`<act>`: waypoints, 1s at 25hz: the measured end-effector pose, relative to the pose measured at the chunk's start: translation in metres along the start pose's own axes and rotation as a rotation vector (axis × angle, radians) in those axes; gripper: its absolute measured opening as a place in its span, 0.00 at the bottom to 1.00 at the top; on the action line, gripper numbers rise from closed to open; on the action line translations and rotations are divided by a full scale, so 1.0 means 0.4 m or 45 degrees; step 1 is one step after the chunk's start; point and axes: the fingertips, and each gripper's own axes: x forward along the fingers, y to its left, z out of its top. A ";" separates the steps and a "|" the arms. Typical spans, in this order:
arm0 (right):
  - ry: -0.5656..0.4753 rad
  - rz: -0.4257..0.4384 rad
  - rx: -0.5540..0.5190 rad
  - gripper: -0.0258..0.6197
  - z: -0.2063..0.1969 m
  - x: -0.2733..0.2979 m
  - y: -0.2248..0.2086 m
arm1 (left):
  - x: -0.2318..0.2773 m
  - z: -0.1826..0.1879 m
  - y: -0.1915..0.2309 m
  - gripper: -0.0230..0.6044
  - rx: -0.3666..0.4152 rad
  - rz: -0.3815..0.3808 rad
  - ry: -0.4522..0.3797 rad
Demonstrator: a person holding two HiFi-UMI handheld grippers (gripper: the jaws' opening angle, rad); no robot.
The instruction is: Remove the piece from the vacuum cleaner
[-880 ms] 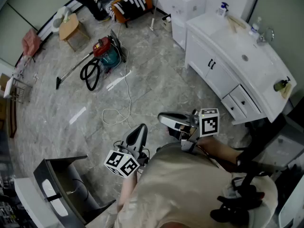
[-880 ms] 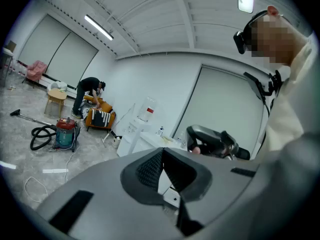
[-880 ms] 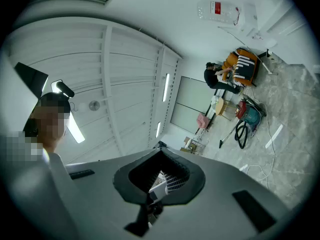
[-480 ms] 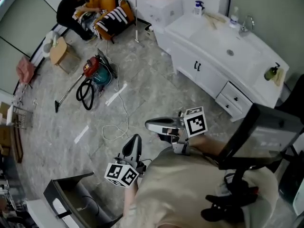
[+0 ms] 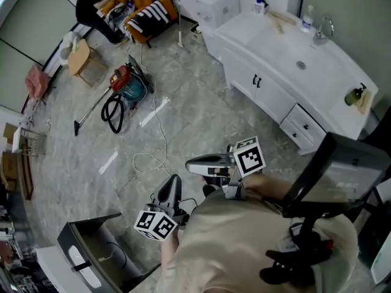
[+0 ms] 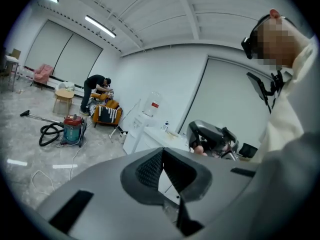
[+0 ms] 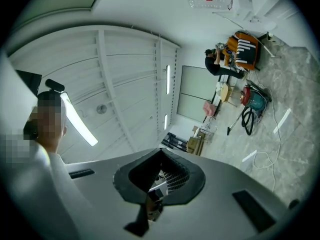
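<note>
Compared with half a second earlier, both grippers hold nearly the same place in front of the person's torso; only the head view has shifted slightly. Left gripper (image 5: 173, 182): jaws pressed together, nothing between them. Right gripper (image 5: 192, 163): jaws pressed together, empty. The vacuum cleaner (image 5: 127, 83) stands well apart from both on the grey marbled floor (image 5: 201, 115), with its hose (image 5: 115, 112) coiled beside it. A white vanity (image 5: 272, 99) stands at the head view's right.
</note>
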 end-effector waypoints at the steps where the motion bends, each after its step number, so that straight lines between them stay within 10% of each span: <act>1: 0.015 0.004 -0.002 0.04 -0.005 0.004 0.000 | 0.003 0.000 -0.001 0.04 0.011 -0.007 0.009; 12: -0.053 -0.136 0.001 0.04 0.027 -0.025 -0.062 | 0.098 -0.024 0.030 0.04 0.024 -0.196 0.052; 25: 0.128 -0.201 -0.040 0.04 0.048 0.312 -0.152 | -0.020 0.154 0.342 0.04 0.002 -0.101 -0.068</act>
